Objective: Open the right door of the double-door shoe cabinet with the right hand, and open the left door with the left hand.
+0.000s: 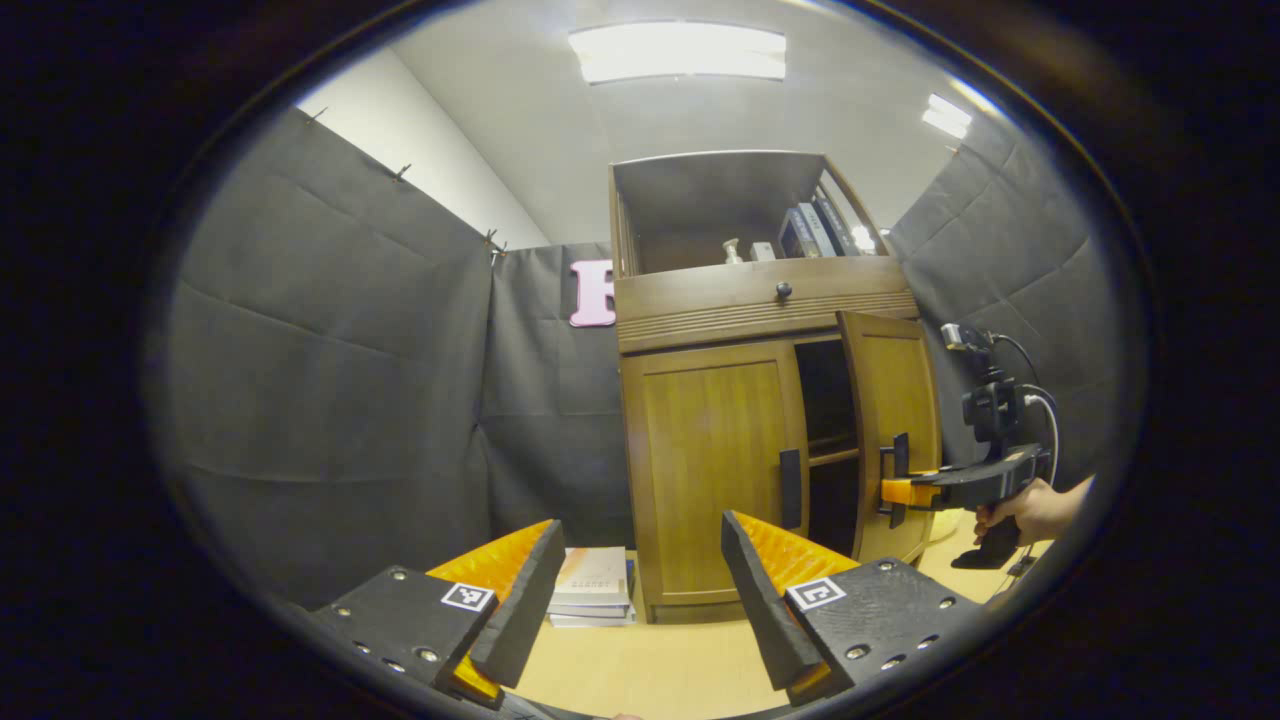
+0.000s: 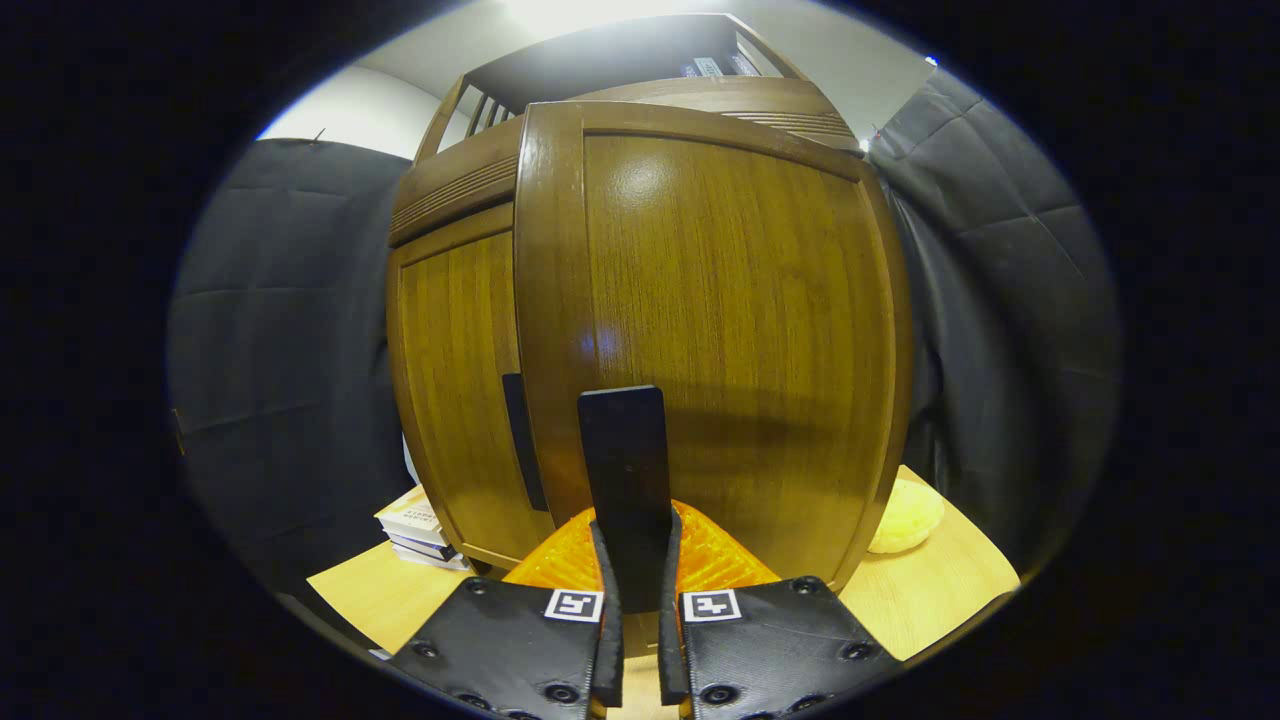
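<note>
Wooden shoe cabinet [image 1: 760,400], two doors below, a drawer with a knob and an open shelf of books above; stands on a pale table [image 1: 640,670].

Right door [image 1: 890,430]: part done. It is swung ajar, dark interior showing between it and the left door. In the right gripper view its handle [image 2: 625,480] stands upright at 12 o'clock from the right gripper [image 2: 640,585], both fingers pressed on its sides, clenched tight. In the left gripper view a hand [image 1: 1030,510] holds that gripper at the door's edge. More swing looks needed, I judge.

Left door [image 1: 715,470]: not yet begun. It sits flush and closed. Its dark handle [image 1: 790,488] lies at about 1 o'clock from the left gripper [image 1: 640,600], well apart and untouched. That gripper hangs spread wide, holding nothing.

Sundries: stack of books [image 1: 592,590] on the table beside the cabinet's left foot; a pale yellow lump [image 2: 905,515] near its right side.
</note>
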`<state>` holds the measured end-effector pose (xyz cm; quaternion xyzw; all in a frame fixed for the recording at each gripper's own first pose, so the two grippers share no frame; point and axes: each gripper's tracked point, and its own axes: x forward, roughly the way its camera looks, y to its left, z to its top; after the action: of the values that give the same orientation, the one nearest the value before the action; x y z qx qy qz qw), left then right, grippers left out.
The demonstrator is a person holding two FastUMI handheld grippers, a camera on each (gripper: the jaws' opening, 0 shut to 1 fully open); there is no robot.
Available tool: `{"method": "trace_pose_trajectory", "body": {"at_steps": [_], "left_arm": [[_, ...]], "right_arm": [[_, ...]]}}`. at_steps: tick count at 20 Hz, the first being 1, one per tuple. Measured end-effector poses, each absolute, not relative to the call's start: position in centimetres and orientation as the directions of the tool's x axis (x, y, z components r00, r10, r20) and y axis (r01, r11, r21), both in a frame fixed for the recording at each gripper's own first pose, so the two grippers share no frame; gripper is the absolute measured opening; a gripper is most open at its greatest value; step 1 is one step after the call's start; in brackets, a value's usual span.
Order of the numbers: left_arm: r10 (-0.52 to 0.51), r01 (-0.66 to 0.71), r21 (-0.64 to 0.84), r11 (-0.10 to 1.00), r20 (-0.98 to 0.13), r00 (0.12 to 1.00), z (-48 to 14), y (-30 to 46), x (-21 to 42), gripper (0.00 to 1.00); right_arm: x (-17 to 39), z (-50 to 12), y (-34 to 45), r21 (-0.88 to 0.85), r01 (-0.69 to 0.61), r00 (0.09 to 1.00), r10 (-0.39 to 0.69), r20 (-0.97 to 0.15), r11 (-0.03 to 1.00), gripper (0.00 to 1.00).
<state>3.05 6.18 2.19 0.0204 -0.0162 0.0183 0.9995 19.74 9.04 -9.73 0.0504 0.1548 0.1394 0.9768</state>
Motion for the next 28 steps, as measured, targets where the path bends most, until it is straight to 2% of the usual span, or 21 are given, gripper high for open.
{"method": "trace_pose_trajectory", "body": {"at_steps": [6, 11, 17, 18, 22, 28], "left_arm": [[-0.011, 0.009, 0.046, 0.999, 0.045, 0.999, 3.0, 4.9, 3.9, 0.91], [-0.058, 0.057, 0.031, 0.998, 0.044, 0.997, 2.8, 2.5, 3.4, 0.91], [-0.118, 0.117, 0.029, 0.993, 0.054, 0.992, 2.5, 0.2, 1.5, 0.91], [-0.124, 0.123, 0.028, 0.992, 0.054, 0.991, 2.4, 0.0, 1.3, 0.91], [-0.139, 0.137, 0.028, 0.99, 0.054, 0.989, 2.7, 0.2, 1.2, 0.89], [-0.14, 0.138, 0.042, 0.989, 0.047, 0.989, 2.9, -1.0, 0.1, 0.91]], "right_arm": [[17.1, -9.6, 6.6, 0.138, -0.257, 0.912, 0.287, -0.294, 0.957, 0.13], [15.0, -9.2, 4.1, 0.135, -0.234, 0.919, 0.264, -0.293, 0.963, 0.17], [13.2, -8.9, 1.1, 0.131, -0.186, 0.93, 0.217, -0.298, 0.974, 0.13], [12.9, -8.8, 0.7, 0.12, -0.175, 0.932, 0.204, -0.299, 0.977, 0.15], [12.1, -8.6, -1.1, 0.121, -0.13, 0.938, 0.162, -0.306, 0.984, 0.12], [11.2, -8.9, -3.8, 0.111, -0.122, 0.939, 0.151, -0.31, 0.986, 0.14]]}}
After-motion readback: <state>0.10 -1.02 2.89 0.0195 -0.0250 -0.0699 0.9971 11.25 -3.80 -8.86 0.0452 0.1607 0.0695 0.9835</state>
